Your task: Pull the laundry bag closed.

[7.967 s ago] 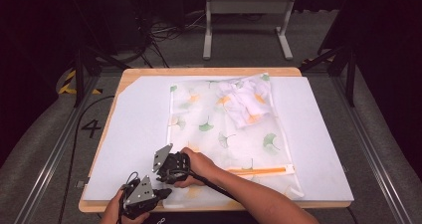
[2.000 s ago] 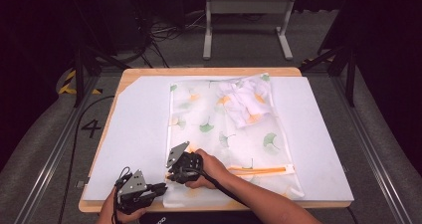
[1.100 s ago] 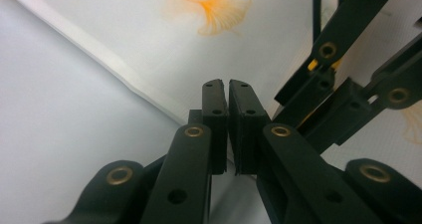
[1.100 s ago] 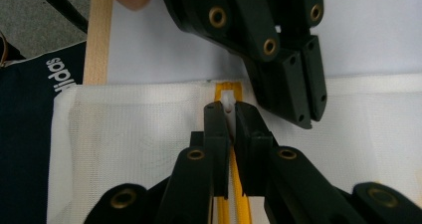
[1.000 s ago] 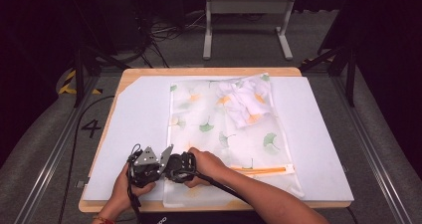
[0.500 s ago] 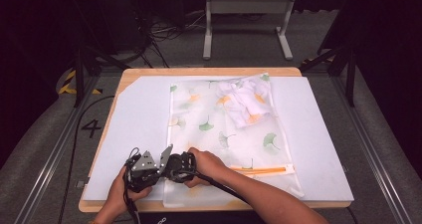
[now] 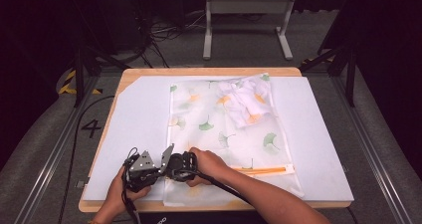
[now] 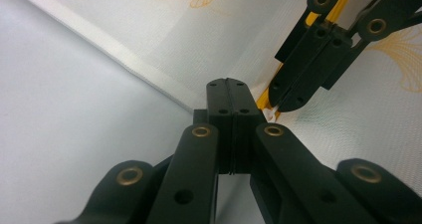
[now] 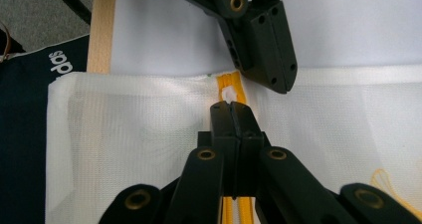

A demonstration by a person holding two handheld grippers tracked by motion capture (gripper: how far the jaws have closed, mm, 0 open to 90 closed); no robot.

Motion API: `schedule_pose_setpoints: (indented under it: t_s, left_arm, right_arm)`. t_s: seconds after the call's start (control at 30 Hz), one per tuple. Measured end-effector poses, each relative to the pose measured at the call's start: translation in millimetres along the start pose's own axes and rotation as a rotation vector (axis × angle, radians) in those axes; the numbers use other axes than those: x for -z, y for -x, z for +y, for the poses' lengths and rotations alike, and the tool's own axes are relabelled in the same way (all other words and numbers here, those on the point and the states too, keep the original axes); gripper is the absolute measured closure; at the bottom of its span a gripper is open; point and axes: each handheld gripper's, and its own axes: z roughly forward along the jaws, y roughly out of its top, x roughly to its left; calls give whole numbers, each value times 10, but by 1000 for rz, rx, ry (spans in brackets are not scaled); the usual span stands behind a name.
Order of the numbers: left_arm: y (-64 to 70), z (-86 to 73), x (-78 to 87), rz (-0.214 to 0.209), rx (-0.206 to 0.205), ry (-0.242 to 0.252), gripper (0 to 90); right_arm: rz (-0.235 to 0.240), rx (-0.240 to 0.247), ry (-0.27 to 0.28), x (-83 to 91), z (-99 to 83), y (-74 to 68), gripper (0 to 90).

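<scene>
While the right gripper [image 7: 171, 160] sits in about the same spot as a sec ago, at the near-left end of the mesh laundry bag [image 7: 226, 134], the left gripper [image 7: 149, 167] has closed the gap: 2 s ago it was down near the table's front edge, apart from the bag, now it's right beside the right one at the bag's left edge.

R gripper view: jaws pressed together on the white zipper pull [image 9: 229, 94], at the end of the orange zipper [image 9: 230, 82]. L gripper [image 9: 266, 50] tip lies just beside it on the bag's white border.

L gripper view: jaws shut tight, tip at the bag's corner edge [image 8: 164, 87]; can't tell if any fabric is really pinched, prob just the hem. R gripper [image 8: 303, 79] shows close ahead on the orange zipper.

Bag lies flat on the white mat [image 7: 134, 119], white garment [image 7: 244, 97] inside at the far end. Zipper runs rightward along the near side [image 7: 263, 170].

Judgement: both tools now in place, so setup for the zip pull looks done; L anchors the bag end, R drags the slider. Risk: if L has no real hold, the bag slides with the pull.
</scene>
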Motion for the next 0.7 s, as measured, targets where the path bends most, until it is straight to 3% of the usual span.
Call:
schedule_pose_setpoints:
  t_s: [0.07,0.13,0.27,0.43,0.6,0.67,0.7]
  left_arm:
    - [-26,-13,13,24,-3,-18,900]
    - [-60,-45,15,0,22,6,900]
    - [-33,-27,15,17,7,-1,900]
    - [28,-29,85,-58,0,80,900]
    - [66,-30,36,-79,-1,63,900]
    - [41,-34,18,-54,10,42,900]
    - [42,-41,13,-62,17,41,900]
  right_arm:
    - [1,-2,4,12,-7,3,900]
    - [11,0,2,25,-13,5,900]
    - [2,-2,-5,12,-22,-1,900]
    - [7,-6,0,9,-23,4,900]
    - [6,-7,3,9,-21,6,900]
    - [0,-4,2,8,-21,-9,900]
    - [-3,-5,2,7,-21,-10,900]
